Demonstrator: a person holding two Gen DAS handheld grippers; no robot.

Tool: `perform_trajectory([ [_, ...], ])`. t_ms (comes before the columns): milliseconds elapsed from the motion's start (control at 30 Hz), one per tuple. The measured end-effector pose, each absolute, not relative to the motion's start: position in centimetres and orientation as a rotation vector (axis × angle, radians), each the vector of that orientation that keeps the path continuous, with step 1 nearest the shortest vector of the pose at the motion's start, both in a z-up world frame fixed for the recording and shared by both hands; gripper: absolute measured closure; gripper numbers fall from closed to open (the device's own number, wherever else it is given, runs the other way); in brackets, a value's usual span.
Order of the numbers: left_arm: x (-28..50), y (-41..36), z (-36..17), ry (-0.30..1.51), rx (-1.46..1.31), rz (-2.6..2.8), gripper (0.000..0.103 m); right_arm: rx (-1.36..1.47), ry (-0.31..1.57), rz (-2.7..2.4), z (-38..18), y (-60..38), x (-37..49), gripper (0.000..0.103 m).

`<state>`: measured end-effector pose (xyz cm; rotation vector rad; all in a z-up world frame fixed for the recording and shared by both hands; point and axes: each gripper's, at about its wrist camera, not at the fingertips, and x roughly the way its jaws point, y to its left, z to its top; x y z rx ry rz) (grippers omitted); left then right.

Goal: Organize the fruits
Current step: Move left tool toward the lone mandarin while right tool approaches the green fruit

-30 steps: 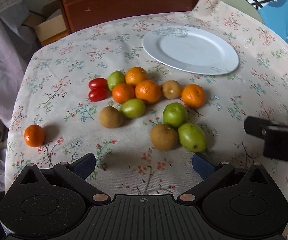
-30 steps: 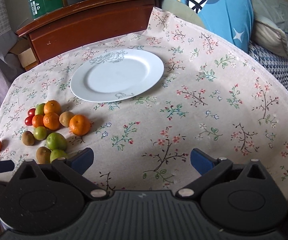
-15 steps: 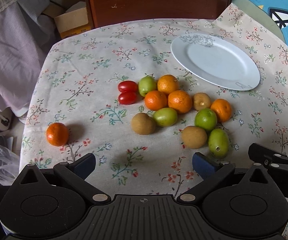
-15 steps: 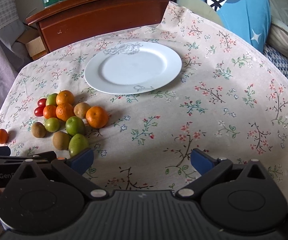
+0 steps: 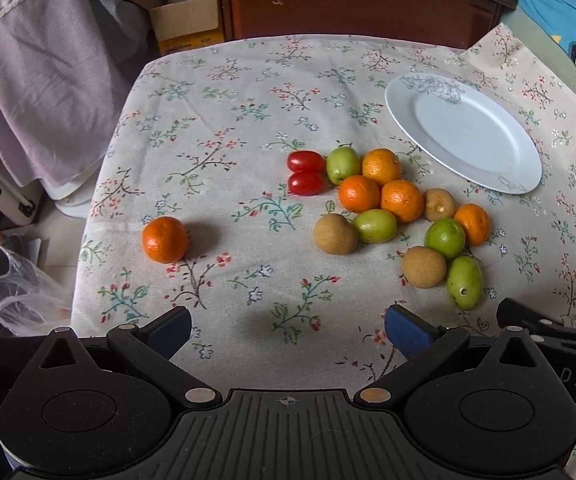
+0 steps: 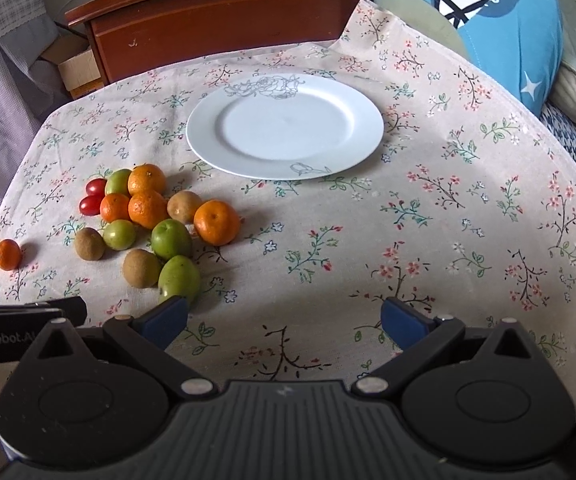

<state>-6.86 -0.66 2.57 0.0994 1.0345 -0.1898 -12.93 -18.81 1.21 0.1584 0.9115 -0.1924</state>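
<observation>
Both grippers hover with jaws apart — left gripper [image 5: 287,330], marked "GenRobot.AI", right gripper [image 6: 284,320]. Fruit cluster [image 6: 148,220] lies near the table's left edge, beside the white plate [image 6: 284,126]; one mandarin [image 5: 165,239] sits apart.

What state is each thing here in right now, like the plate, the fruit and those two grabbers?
Plate: bare, nothing on it.
Fruit cluster: on the cloth, bunched together beside the plate.
Lone orange: on the cloth, apart from the cluster.
Cherry tomatoes: two, side by side at the cluster's edge.
Left gripper: open, holding nothing.
Right gripper: open, holding nothing.
</observation>
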Motion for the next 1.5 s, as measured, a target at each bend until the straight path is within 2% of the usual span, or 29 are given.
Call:
perform_trajectory([
  [1500,-7.9,2.2,3.1,1.020,0.102,-0.101,0.000,0.075,0.984,-0.095,0.4,-14.9,-12.4,0.001],
])
